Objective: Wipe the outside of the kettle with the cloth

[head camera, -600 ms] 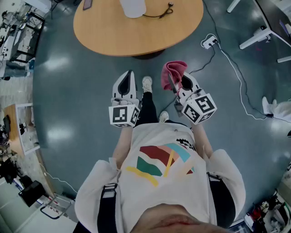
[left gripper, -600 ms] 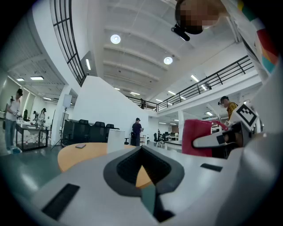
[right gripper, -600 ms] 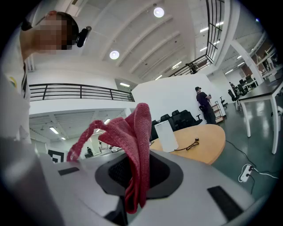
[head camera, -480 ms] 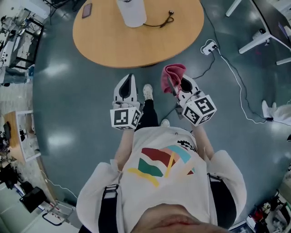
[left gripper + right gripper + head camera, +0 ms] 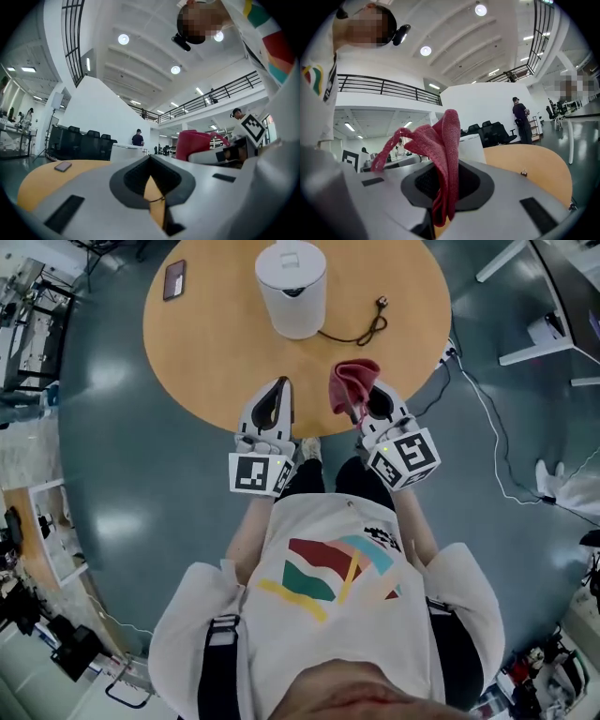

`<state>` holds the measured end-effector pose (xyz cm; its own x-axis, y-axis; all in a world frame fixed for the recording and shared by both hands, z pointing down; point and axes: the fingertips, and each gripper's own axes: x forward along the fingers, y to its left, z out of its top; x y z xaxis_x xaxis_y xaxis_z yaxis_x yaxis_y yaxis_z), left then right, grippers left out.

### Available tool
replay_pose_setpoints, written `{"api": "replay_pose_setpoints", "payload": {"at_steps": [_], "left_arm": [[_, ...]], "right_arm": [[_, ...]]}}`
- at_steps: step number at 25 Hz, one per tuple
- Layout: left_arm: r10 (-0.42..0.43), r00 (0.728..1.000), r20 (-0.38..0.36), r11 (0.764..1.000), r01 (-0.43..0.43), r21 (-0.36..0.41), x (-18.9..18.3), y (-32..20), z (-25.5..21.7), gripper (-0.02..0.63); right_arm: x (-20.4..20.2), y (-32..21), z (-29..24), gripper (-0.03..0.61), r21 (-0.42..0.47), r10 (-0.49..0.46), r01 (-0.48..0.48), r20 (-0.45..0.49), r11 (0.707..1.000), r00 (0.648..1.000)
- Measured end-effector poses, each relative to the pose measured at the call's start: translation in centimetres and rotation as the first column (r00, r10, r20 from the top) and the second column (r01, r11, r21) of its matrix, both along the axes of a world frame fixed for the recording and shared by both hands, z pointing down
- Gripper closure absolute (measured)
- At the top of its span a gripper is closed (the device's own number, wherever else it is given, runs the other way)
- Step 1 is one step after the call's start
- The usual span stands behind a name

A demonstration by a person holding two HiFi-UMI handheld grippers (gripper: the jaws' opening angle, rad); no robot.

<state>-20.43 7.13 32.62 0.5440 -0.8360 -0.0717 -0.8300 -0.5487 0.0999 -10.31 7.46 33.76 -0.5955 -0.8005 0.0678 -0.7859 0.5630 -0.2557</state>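
1. Head view. The round wooden surface (image 5: 206,343) has drawn much closer within the last half second. It now lies right in front of the person, and both tools reach over its near edge. The white kettle (image 5: 292,287), cut off at the top of the frame before, is now in full view. It stands upright near the far middle of the surface, with its cord (image 5: 361,334) trailing to the right and a phone (image 5: 174,279) well to its left. The left tool (image 5: 277,388) and right tool (image 5: 361,407) are held level, side by side. Both are well short of the kettle.

2. Left gripper view. The jaws of the left tool are together and hold nothing; only a sliver of the surface shows through the notch. The pink cloth appears at the right, carried by the other tool.

3. Right gripper view. The right tool is clamped on the pink cloth (image 5: 443,154). The cloth rises from between the jaws in a loose fold and droops to the left. The kettle's white body stands beyond it, apart from the cloth.

4. Assessment. The approach looks complete and wiping has not begun. I judge the next step to be carrying the cloth forward to the kettle's wall. The free left tool could steady the kettle. The loose cord is a snag risk.
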Motion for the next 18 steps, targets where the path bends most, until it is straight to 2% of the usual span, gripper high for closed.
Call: {"api": "replay_pose_setpoints", "payload": {"at_steps": [4,9,13,15,18], "left_arm": [[-0.006,1.0,-0.017,0.999,0.005,-0.05,0.0,-4.5,1.3,0.57],[-0.053,0.999,-0.01,0.996,0.052,-0.073,3.0,-8.6,1.1,0.569],[-0.109,0.993,0.042,0.992,0.112,-0.054,7.8,-10.1,-0.8,0.571],[-0.152,0.987,0.044,0.987,0.154,-0.038,8.5,-11.3,-1.5,0.569],[-0.204,0.977,0.066,0.979,0.203,0.026,10.1,-13.2,-4.2,0.571]], "right_arm": [[-0.7,-3.5,0.8,0.54,0.0,-0.011,0.011,0.002,1.0,1.0],[1.2,-8.0,2.4,0.54,-0.042,-0.069,0.069,-0.004,0.997,0.998],[4.8,-9.6,2.1,0.54,-0.037,-0.152,0.152,-0.011,0.988,0.988],[5.2,-11.2,2.3,0.54,-0.027,-0.202,0.202,-0.001,0.979,0.979],[5.7,-13.7,1.7,0.54,-0.02,-0.275,0.275,-0.012,0.961,0.961]]}}
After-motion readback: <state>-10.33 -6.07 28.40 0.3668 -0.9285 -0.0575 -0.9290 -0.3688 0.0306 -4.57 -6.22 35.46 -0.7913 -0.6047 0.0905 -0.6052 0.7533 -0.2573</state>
